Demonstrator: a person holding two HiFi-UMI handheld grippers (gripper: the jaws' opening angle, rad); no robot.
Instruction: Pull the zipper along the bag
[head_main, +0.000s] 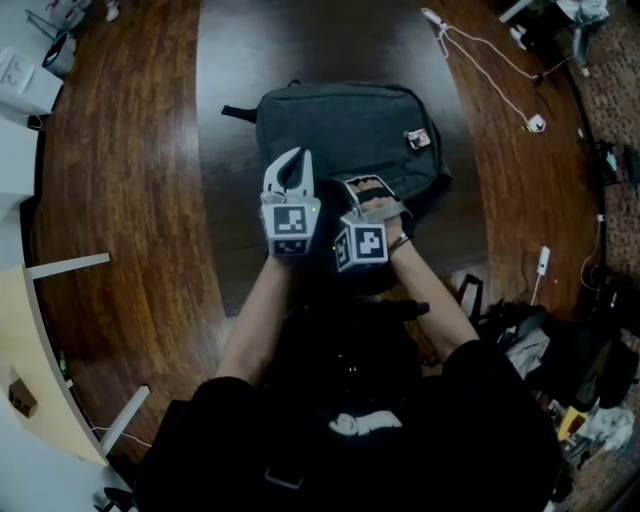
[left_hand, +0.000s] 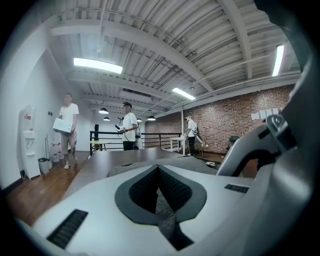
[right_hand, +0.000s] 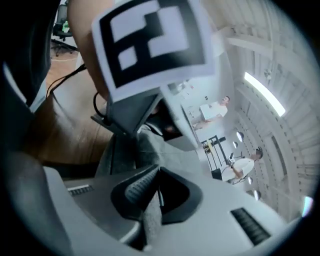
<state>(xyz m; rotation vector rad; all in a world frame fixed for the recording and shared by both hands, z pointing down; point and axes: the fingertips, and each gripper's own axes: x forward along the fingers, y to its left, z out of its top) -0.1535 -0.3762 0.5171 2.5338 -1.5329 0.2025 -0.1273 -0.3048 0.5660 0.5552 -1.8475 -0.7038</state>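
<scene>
- Head view: grey bag (head_main: 350, 135), upper centre on table (head_main: 230, 70); soft, light, will likely bunch.
- Left gripper view: left gripper (left_hand: 159, 168) closed, empty; should pin cloth beside zip.
- Right gripper view: right gripper (right_hand: 159, 176) clamps bag cloth; pull tab unresolved.

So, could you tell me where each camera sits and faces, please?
Head view: on the head, steeply down at the bag; arms, left tool, right tool show.
Left gripper view: on left tool, level over the bag; right tool at right.
Right gripper view: on right tool, down onto the bag; left tool above.
All share the bag.
</scene>
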